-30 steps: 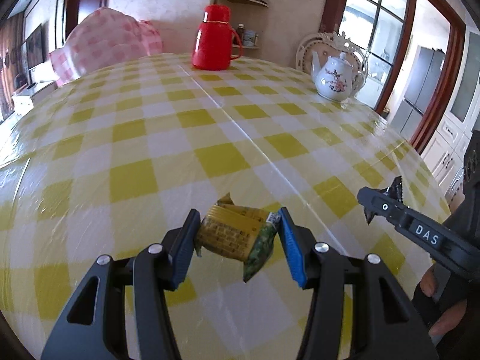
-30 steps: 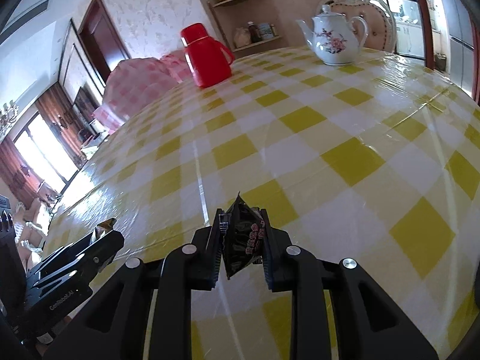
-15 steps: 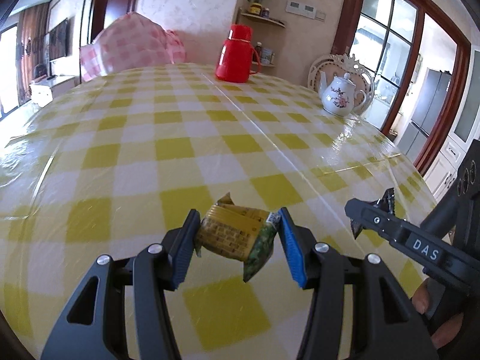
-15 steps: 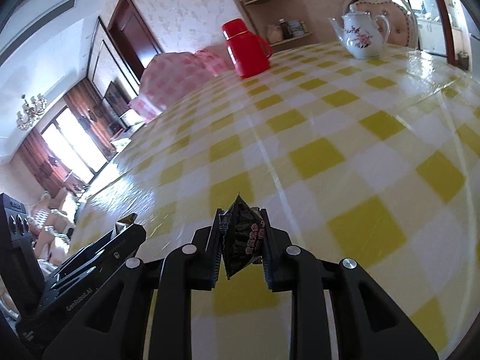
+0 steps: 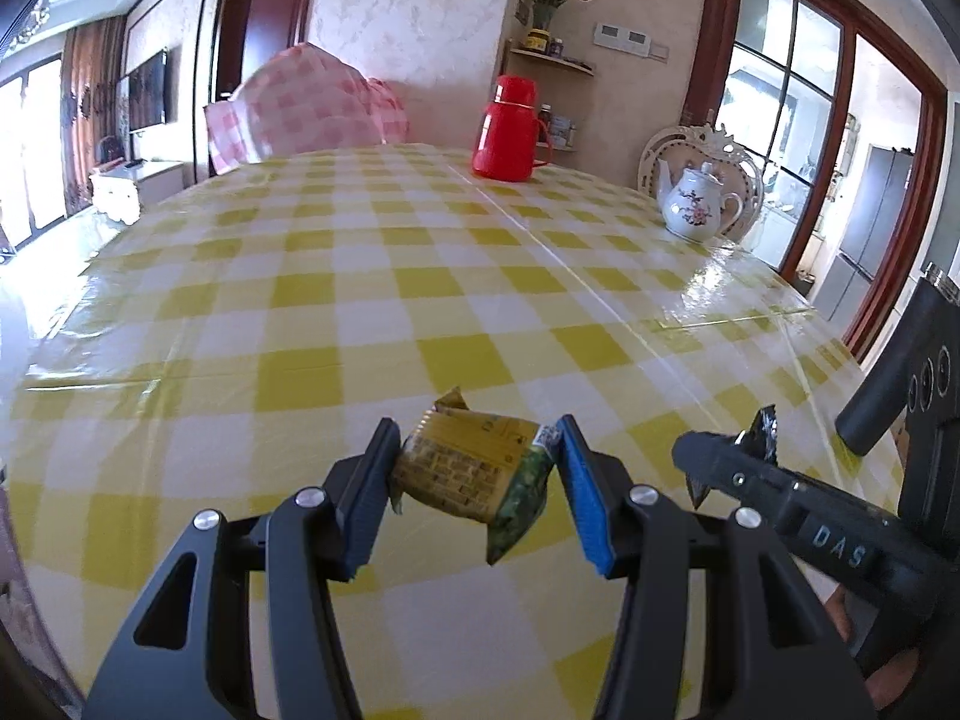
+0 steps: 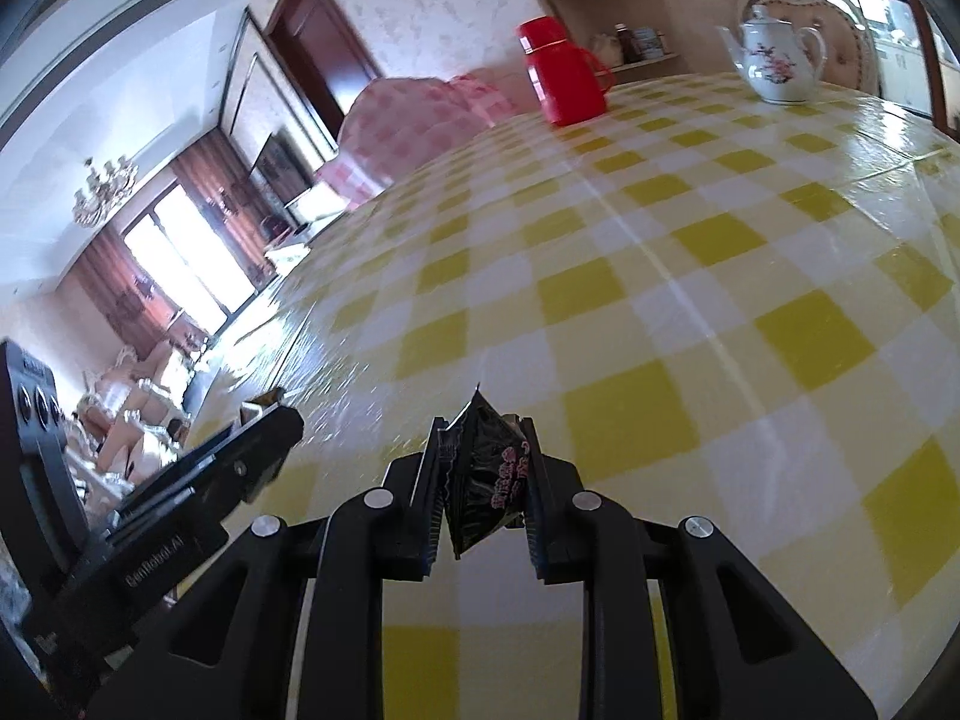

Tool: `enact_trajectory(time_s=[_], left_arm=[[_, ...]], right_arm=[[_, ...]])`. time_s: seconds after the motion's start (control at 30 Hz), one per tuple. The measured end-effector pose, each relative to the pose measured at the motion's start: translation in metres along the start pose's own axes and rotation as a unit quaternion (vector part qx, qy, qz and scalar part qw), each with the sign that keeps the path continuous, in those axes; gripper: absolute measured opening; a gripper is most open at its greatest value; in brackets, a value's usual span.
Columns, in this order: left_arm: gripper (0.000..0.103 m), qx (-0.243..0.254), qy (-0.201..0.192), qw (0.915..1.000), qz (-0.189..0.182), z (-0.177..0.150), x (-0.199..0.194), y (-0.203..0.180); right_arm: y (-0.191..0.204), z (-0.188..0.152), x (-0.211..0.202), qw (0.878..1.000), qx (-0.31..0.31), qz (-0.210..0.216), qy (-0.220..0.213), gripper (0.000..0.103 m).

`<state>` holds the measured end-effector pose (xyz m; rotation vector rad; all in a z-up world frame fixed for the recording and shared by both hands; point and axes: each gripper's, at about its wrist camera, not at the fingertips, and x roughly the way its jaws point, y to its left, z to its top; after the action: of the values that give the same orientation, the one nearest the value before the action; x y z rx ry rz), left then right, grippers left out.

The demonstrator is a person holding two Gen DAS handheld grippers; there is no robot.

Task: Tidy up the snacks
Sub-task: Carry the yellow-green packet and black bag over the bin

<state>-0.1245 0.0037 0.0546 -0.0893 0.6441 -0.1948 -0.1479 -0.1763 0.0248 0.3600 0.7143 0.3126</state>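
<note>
My left gripper (image 5: 477, 477) is shut on a yellow and green snack packet (image 5: 468, 468) and holds it above the near part of the yellow checked table (image 5: 420, 276). My right gripper (image 6: 483, 480) is shut on a black snack packet with pink print (image 6: 486, 474), also held above the table (image 6: 690, 252). The right gripper shows at the right of the left wrist view (image 5: 780, 492), with the black packet's corner (image 5: 762, 429) sticking out. The left gripper shows at the left of the right wrist view (image 6: 264, 426).
A red thermos jug (image 5: 507, 129) stands at the far side of the table, and a white flowered teapot (image 5: 693, 204) at the far right. A pink checked chair cover (image 5: 306, 105) rises behind the far edge. An ornate white chair back (image 5: 702, 150) stands behind the teapot.
Both grippers have pulled back and risen from the table with their packets still held. The thermos and teapot look farther away, and more of the room shows.
</note>
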Motion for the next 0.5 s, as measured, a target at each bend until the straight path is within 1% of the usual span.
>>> enact_trajectory(time_s=[0.3,0.5], left_arm=[[0.053,-0.012,0.003,0.9992,0.039,-0.017,-0.044,0.034],[0.053,-0.015,-0.004,0.9976,0.067,-0.028,-0.084,0.061]], right_arm=[[0.043,-0.016,-0.004,0.999,-0.043,0.028,0.015,0.023],[0.083,-0.029,-0.008,0.994,-0.087,0.053,0.025,0.023]])
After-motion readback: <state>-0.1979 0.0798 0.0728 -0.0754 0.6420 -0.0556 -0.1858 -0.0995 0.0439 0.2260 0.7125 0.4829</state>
